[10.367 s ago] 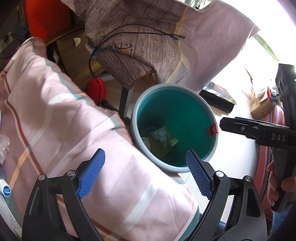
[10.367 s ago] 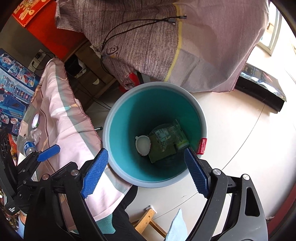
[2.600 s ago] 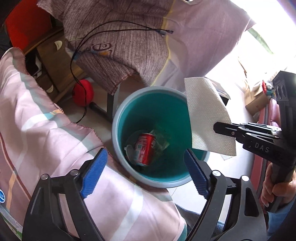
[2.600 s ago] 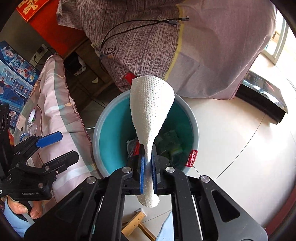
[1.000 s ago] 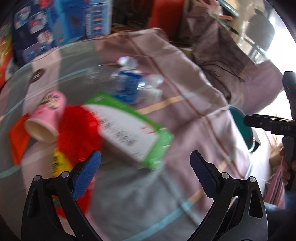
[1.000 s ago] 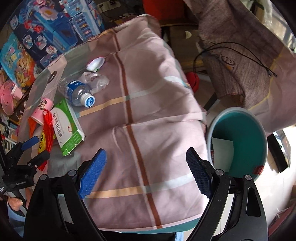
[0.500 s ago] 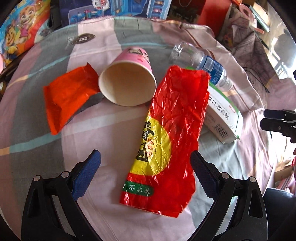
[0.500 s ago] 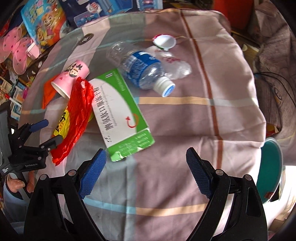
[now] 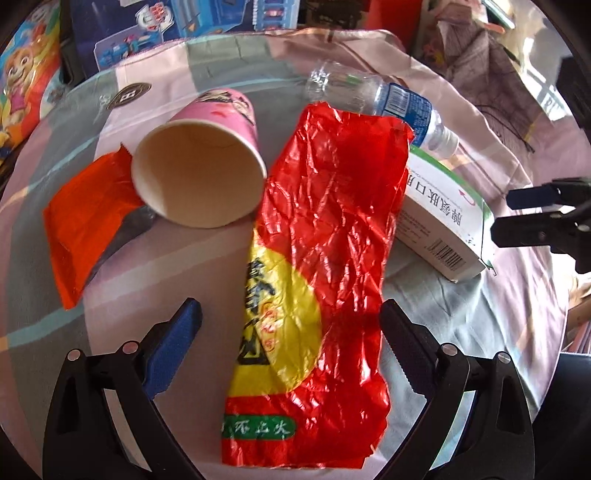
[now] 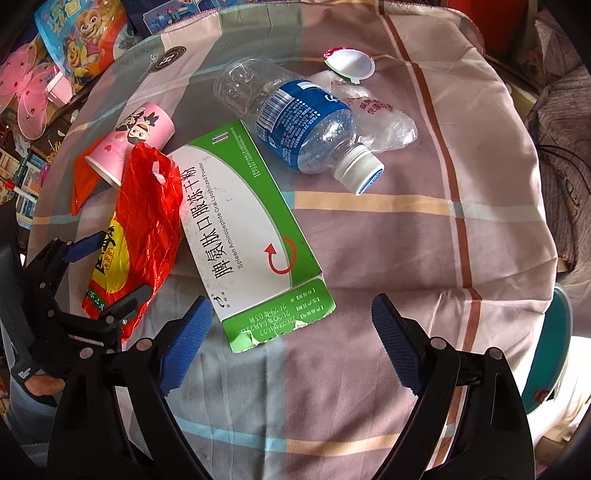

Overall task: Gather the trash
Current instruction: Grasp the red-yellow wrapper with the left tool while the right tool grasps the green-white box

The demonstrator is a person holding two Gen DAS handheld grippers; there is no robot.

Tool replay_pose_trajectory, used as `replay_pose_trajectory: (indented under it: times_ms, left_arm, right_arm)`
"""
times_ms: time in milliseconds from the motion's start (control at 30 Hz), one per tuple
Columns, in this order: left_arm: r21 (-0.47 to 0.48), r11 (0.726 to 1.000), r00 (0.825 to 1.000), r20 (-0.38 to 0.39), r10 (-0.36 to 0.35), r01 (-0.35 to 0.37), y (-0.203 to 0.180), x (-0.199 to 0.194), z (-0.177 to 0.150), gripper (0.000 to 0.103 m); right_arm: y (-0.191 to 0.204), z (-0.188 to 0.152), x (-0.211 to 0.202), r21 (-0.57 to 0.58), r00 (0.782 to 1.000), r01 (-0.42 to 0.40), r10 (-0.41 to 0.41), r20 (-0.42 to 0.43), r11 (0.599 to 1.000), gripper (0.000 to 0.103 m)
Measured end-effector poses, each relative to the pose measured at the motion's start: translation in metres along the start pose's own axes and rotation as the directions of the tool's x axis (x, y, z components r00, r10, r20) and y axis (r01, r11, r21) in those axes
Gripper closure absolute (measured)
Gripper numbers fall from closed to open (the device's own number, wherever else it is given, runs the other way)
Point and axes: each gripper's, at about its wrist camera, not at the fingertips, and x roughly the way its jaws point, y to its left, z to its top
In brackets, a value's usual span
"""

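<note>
Trash lies on a checked cloth over a round table. My left gripper (image 9: 290, 325) stands open just above a crinkled red and yellow wrapper (image 9: 325, 236), whose lower half lies between the fingers. A pink paper cup (image 9: 201, 162) lies on its side beside an orange wrapper (image 9: 81, 218). My right gripper (image 10: 291, 328) is open, its fingers straddling the near end of a green and white box (image 10: 247, 229). Beyond the box lie a clear plastic bottle (image 10: 295, 122) with a blue label, a crumpled clear bag (image 10: 384, 118) and a white lid (image 10: 351, 64).
The teal bin's rim (image 10: 554, 354) shows past the table's right edge in the right wrist view. Toy boxes and colourful packages (image 9: 207, 18) stand behind the table. A hand (image 10: 44, 386) holds the left gripper at the lower left.
Both grippers swung from the bin to the table over the last second. The left has sunk closer over the red wrapper; the right has closed in on the green box.
</note>
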Motion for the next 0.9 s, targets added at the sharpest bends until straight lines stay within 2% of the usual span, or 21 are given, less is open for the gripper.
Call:
replay_pose_trajectory:
  times_ms: [33,67,100,133,167,200,300,533,700,833,900]
  left_arm:
    - [-0.004,1.0,1.0,0.01,0.002,-0.002,0.0,-0.001,0.0,0.013]
    - [-0.008,1.0,1.0,0.024,0.008,-0.008,0.0,-0.003,-0.001,0.029]
    - [-0.011,1.0,0.999,0.034,0.009,-0.009,0.001,-0.005,-0.001,0.038]
    - [-0.021,1.0,0.999,0.039,-0.012,0.012,0.002,-0.007,0.0,0.055]
    - [-0.031,0.999,0.999,0.037,-0.032,0.034,0.004,-0.009,0.001,0.077]
    - [-0.035,0.998,0.998,0.033,-0.045,0.046,0.006,-0.009,0.001,0.082]
    - [-0.058,0.996,0.997,0.028,-0.069,0.07,0.013,-0.01,0.001,0.086]
    - [-0.093,0.991,0.996,0.016,-0.091,0.092,0.017,-0.01,0.001,0.085]
    - [-0.11,0.986,0.992,0.003,-0.127,0.126,0.02,-0.009,0.003,0.077]
    - [-0.09,0.992,0.996,0.012,-0.089,0.09,0.012,-0.009,0.004,0.075]
    - [-0.087,0.993,0.997,0.012,-0.078,0.079,0.008,-0.009,0.004,0.084]
  right_arm:
    - [0.0,0.001,0.001,-0.002,1.0,0.001,-0.001,-0.001,1.0,0.019]
    - [0.001,0.003,0.003,-0.005,1.0,0.002,-0.002,-0.002,1.0,0.019]
    - [0.002,0.006,0.004,-0.008,1.0,0.002,-0.002,-0.003,1.0,0.019]
    - [0.003,0.008,0.006,-0.013,1.0,0.001,-0.001,-0.004,1.0,0.019]
    - [0.004,0.01,0.007,-0.019,1.0,0.0,0.0,-0.005,1.0,0.019]
    - [0.007,0.013,0.01,-0.029,1.0,-0.002,0.002,-0.007,1.0,0.019]
    - [0.014,0.023,0.016,-0.062,1.0,-0.008,0.007,-0.01,0.998,0.019]
    - [0.031,0.042,0.038,-0.139,1.0,-0.016,0.013,-0.023,0.99,0.019]
    - [0.035,0.04,0.041,-0.181,0.999,-0.03,0.034,0.019,0.983,0.027]
    - [0.032,0.031,0.037,-0.179,0.998,-0.047,0.051,0.02,0.983,0.028]
    - [0.025,0.025,0.031,-0.161,0.998,-0.055,0.06,0.029,0.985,0.028]
